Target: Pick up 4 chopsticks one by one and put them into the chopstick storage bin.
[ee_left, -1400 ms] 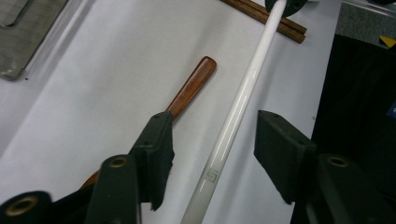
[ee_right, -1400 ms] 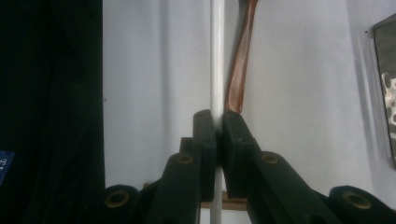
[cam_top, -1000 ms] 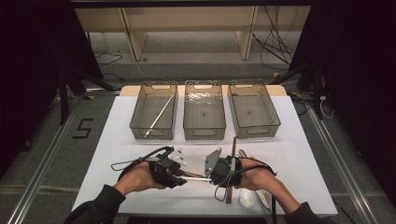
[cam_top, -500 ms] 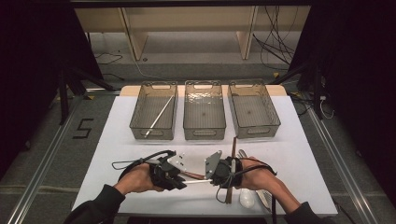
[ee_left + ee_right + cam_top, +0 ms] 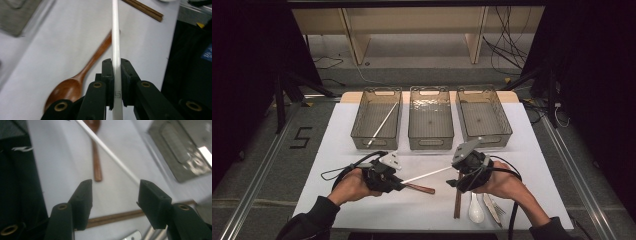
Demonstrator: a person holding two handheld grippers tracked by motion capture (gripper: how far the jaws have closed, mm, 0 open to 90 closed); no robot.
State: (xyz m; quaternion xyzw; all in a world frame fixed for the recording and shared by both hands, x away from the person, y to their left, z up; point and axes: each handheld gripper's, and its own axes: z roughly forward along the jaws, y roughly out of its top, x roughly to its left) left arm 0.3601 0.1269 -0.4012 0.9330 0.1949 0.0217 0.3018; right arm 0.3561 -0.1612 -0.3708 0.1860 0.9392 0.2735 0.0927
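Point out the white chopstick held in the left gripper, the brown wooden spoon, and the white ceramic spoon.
White chopstick (image 5: pixel 115 37): left gripper view, mid-shaft above the jaws.
Brown wooden spoon (image 5: pixel 65 90): left gripper view, its bowl.
White ceramic spoon (image 5: pixel 476 213): high view, its bowl, near the table's front edge.

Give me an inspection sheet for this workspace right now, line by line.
Surface: white table, mostly bare.
Job's things: white chopstick clamped in left gripper; a second white chopstick in the left bin.
Clutter: wooden spoon, brown chopsticks, white spoon, metal cutlery at near edge; two more bins.
Grippers: left shut on chopstick; right gripper jaws have just been opening, pads off the chopstick.
Cables: one trailing from each gripper; more on floor behind.
Surroundings: wooden shelf legs, dark floor.
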